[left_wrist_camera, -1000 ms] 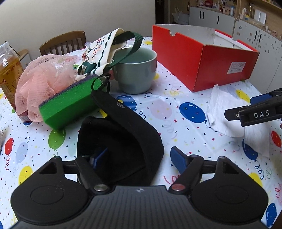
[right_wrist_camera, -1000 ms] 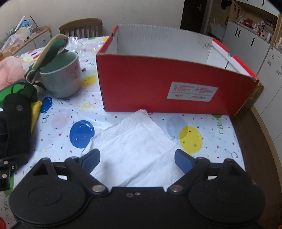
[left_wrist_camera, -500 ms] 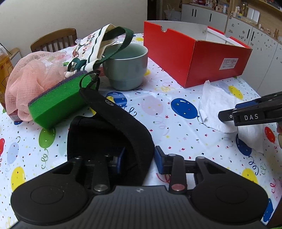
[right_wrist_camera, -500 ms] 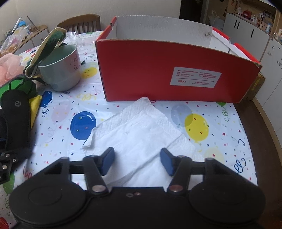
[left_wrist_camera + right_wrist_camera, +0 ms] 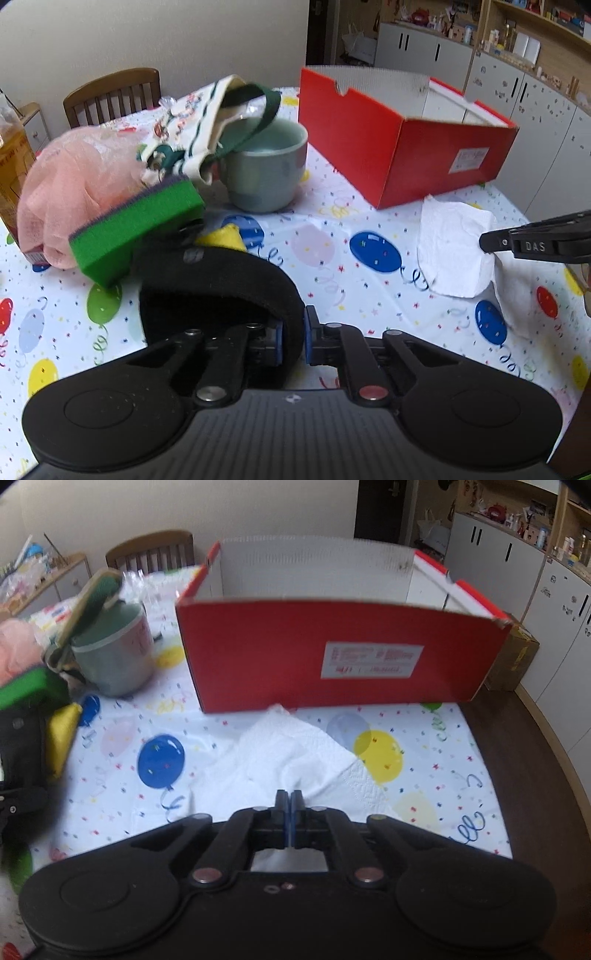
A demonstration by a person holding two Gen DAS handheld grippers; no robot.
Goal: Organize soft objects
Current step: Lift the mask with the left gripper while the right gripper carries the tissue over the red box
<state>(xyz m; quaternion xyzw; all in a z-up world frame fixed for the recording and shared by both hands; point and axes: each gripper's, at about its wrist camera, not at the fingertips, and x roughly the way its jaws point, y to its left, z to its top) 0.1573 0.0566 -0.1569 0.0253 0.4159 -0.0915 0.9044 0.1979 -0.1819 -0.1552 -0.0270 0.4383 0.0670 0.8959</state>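
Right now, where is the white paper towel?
In the right wrist view the white paper towel lies on the balloon tablecloth just before the red box, its near edge pinched in the right gripper.

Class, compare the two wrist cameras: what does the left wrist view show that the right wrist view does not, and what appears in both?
Only the left wrist view shows the left gripper clamped on the black cap. Only the right wrist view shows the right gripper pinching the white tissue, and a brown carton on the floor. Both show the red box, grey mug, green sponge and wooden chair.
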